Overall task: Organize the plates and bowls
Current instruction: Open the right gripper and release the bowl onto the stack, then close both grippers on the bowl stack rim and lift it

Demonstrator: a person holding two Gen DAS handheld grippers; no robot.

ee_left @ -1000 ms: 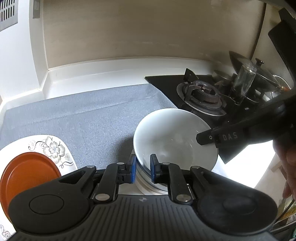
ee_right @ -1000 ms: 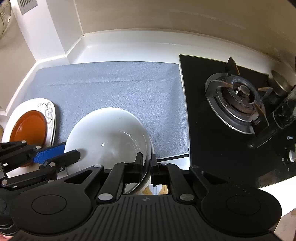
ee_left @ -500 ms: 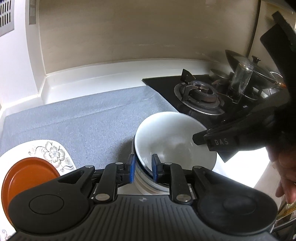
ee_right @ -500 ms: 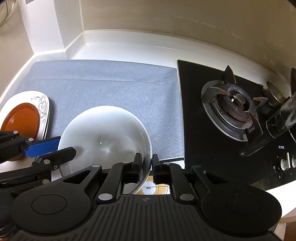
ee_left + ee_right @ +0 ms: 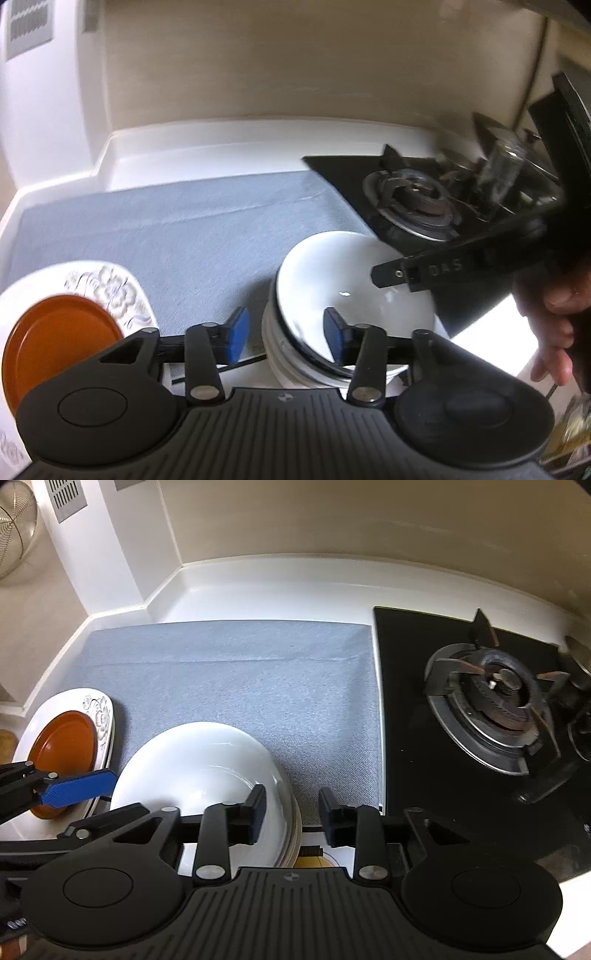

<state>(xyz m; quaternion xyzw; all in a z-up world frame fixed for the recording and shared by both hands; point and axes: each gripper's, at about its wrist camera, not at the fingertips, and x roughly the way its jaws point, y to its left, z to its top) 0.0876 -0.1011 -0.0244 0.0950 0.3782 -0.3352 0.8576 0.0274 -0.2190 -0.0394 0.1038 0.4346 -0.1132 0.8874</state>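
Left gripper (image 5: 282, 334): jaws apart, having just been opening. The near rim of the white bowl (image 5: 332, 273) sits between the blue pads (image 5: 236, 332), but neither pad presses on it; a gap shows on each side.

Right gripper (image 5: 289, 818): jaws apart, also just been opening. The right-hand rim of the same bowl lies between its black fingers (image 5: 258, 808), with the left finger over the inside of the bowl and the right finger outside, clear of the wall. No clamping visible.

White bowl: upright, nested on top of a short stack of white bowls (image 5: 284, 362); the lower rims show beneath it in the left wrist view. The stack stands at the near edge of the grey mat (image 5: 240, 675), which covers the white tabletop (image 5: 280, 587), just left of the black gas hob (image 5: 424, 738).

Orange plate (image 5: 55, 343): lies flat on a white plate with a floral rim (image 5: 107, 288), at the left end of the mat, apart from the bowl stack.

A hand (image 5: 557, 325) holds the right gripper's body at the right edge of the left wrist view. That view is blurred around the hob; a glass item behind the burner (image 5: 413, 195) cannot be identified.
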